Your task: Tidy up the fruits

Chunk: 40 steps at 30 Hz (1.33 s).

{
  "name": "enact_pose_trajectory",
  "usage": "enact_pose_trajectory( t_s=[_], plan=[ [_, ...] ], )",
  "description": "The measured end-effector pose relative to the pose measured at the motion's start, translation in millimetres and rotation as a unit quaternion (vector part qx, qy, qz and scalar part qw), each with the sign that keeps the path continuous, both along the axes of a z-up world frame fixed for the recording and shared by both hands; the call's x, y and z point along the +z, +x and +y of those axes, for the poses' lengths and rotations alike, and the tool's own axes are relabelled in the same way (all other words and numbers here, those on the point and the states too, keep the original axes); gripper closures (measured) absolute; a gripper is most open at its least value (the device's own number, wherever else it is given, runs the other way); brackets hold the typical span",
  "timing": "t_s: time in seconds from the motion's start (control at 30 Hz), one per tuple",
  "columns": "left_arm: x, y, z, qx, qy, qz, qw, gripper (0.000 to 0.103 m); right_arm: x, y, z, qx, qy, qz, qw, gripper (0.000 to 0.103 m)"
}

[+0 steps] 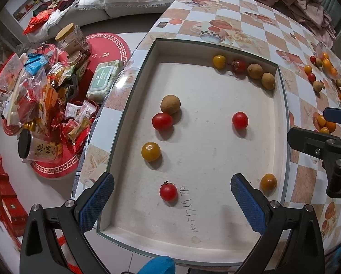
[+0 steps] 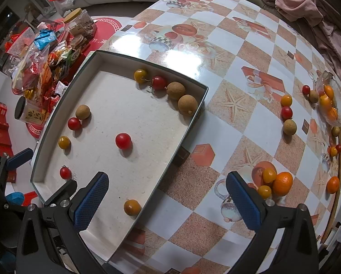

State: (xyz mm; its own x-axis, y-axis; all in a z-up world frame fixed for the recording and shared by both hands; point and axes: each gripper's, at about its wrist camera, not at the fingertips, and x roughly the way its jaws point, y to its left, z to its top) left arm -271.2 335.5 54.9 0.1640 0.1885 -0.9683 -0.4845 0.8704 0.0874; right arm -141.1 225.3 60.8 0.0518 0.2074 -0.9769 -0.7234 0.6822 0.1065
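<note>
Tomato (image 1: pixel 168 191) lay in the tray (image 1: pixel 134 86) just ahead of the left tool (image 1: pixel 172 202), between its wide-open, empty jaws. Right tool (image 2: pixel 167 195), equally open and empty, hung farther off over the tray edge.

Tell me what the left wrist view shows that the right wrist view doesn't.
Only the left wrist view shows the green wipes pack on the floor. Only the right wrist view shows the mandarin whole, plus another near the table edge. Both share the white tray, its red tomato in the middle, and both grippers, left and right, open and empty.
</note>
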Motion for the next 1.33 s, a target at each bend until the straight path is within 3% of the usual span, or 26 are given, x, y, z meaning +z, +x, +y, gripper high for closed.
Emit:
enact_pose_trajectory(
  t_s=[1.33],
  plan=[
    [-0.9, 3.2, -2.9, -0.006, -0.002, -0.002, 1.0000, 0.000, 3.2, -3.5, 5.0, 0.005, 0.000, 0.001, 1.000, 0.000]
  ],
)
